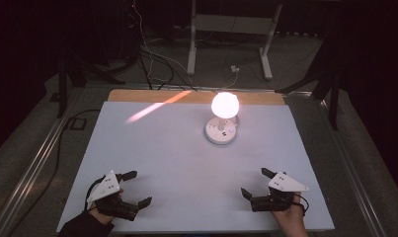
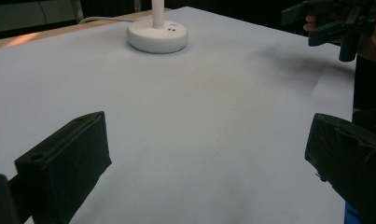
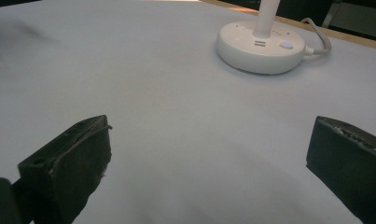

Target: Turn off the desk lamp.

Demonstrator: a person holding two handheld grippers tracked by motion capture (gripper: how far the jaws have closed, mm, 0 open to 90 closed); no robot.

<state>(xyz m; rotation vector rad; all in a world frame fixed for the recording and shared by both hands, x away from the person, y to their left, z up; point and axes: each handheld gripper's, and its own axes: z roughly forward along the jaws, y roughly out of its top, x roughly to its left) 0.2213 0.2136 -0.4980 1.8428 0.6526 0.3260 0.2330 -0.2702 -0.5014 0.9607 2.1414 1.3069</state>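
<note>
While both tools idle near the lower edge of the high view, the stock reads as follows, largest first.

Item 1. Dim room with grey floor, a white-legged metal frame (image 1: pixel 229 29) at upper centre and loose cables at upper left; dark all round.

Item 2. Broad white matte tabletop sheet (image 1: pixel 181 168) filling the middle of the frame, a strip of bare wood (image 1: pixel 137 95) along its far edge. Smooth, flat, likely low in grip for anything slid across it.

Item 3. Small white plastic desk lamp (image 1: pixel 221 121), lit, standing upright right of centre in the upper half of the sheet, well apart from both tools. Round puck base (image 3: pixel 260 46) with a button and ports on its top, slim stem (image 2: pixel 157 14), glowing globe head (image 1: pixel 225 104), white cord (image 3: pixel 316 37) leaving the back. Judged light, rigid, top-heavy; globe probably fragile and possibly warm. Best taken by the stem low down or by the base rim, minding the cord's drag.

Item 4. Left gripper (image 1: pixel 137 187), black, grey plate on top, lower left; its jaws stand wide apart, nothing between them.

Item 5. Right gripper (image 1: pixel 253 182), same make, lower right; its jaws likewise spread, empty, over bare sheet.
</note>
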